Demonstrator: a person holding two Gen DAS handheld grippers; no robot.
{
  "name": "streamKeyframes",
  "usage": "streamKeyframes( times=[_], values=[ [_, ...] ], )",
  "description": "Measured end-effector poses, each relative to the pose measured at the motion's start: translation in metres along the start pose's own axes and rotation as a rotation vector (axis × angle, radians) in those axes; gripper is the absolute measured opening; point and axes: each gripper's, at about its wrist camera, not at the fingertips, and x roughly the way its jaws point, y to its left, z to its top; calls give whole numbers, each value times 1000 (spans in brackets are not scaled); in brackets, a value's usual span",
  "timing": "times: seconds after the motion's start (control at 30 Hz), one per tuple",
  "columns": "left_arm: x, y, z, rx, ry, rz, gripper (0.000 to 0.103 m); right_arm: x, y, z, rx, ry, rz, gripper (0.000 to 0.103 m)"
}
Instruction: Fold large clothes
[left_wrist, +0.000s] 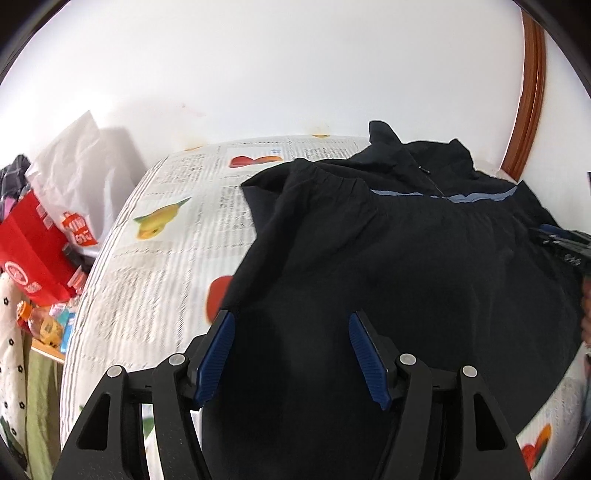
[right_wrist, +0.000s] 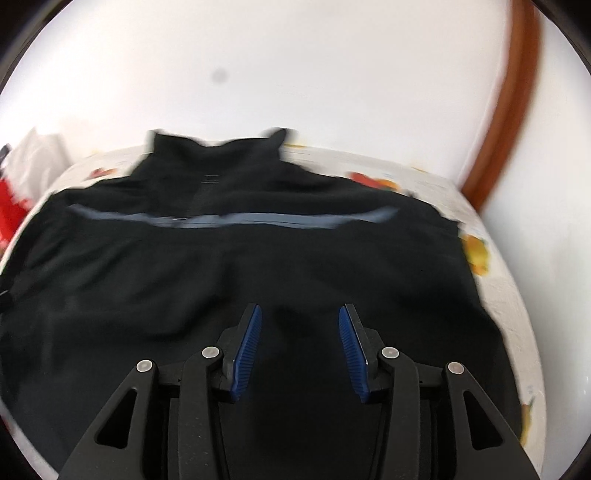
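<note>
A black jacket (left_wrist: 406, 266) lies spread on a table covered with a newspaper-print cloth with fruit pictures (left_wrist: 166, 258). Its stand-up collar (right_wrist: 218, 151) is at the far end, and a grey-blue stripe (right_wrist: 236, 221) crosses the chest. In the left wrist view a gathered fold of the black cloth (left_wrist: 317, 184) lies over the jacket's left part. My left gripper (left_wrist: 290, 319) hovers open over the near left part of the jacket, pads apart and pressing on nothing. My right gripper (right_wrist: 300, 310) is open too, above the jacket's near middle. The right wrist view is blurred.
Off the table's left edge stand a red bag (left_wrist: 33, 251), a white plastic bag (left_wrist: 81, 158) and a low shelf with bottles and packets (left_wrist: 48, 325). A white wall is close behind the table. A brown wooden frame (left_wrist: 528, 103) rises at the far right.
</note>
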Motion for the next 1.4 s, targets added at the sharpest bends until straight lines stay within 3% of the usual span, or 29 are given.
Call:
streamKeyframes(
  times=[0.13, 0.23, 0.43, 0.6, 0.87, 1.03, 1.2, 1.3, 1.4],
  values=[
    [-18, 15, -8, -40, -2, -9, 65, 10, 48, 6, -56, 19, 44, 44],
    [-30, 24, -17, -55, -12, 2, 66, 32, 67, 5, -67, 58, 17, 44],
    [-45, 47, -33, -107, -18, 9, 67, 23, 64, -2, -36, 89, -2, 44],
    [-53, 54, -46, -133, -17, 7, 67, -22, 70, -52, -117, 92, -45, 44],
    [-58, 67, -77, -212, 47, 28, 67, -88, 69, -127, -85, 64, -14, 44],
    [-61, 71, -97, -214, 84, 59, 67, -105, 68, -153, -93, 102, 21, 44],
    [-66, 78, -112, -222, 104, 83, 67, -124, 88, -146, -134, 25, 46, 48],
    [-70, 82, -120, -221, 108, 88, 67, -125, 113, -132, -144, -24, 101, 57],
    [-73, 85, -125, -223, 109, 81, 68, -115, 143, -116, -148, -49, 165, 58]
  ],
)
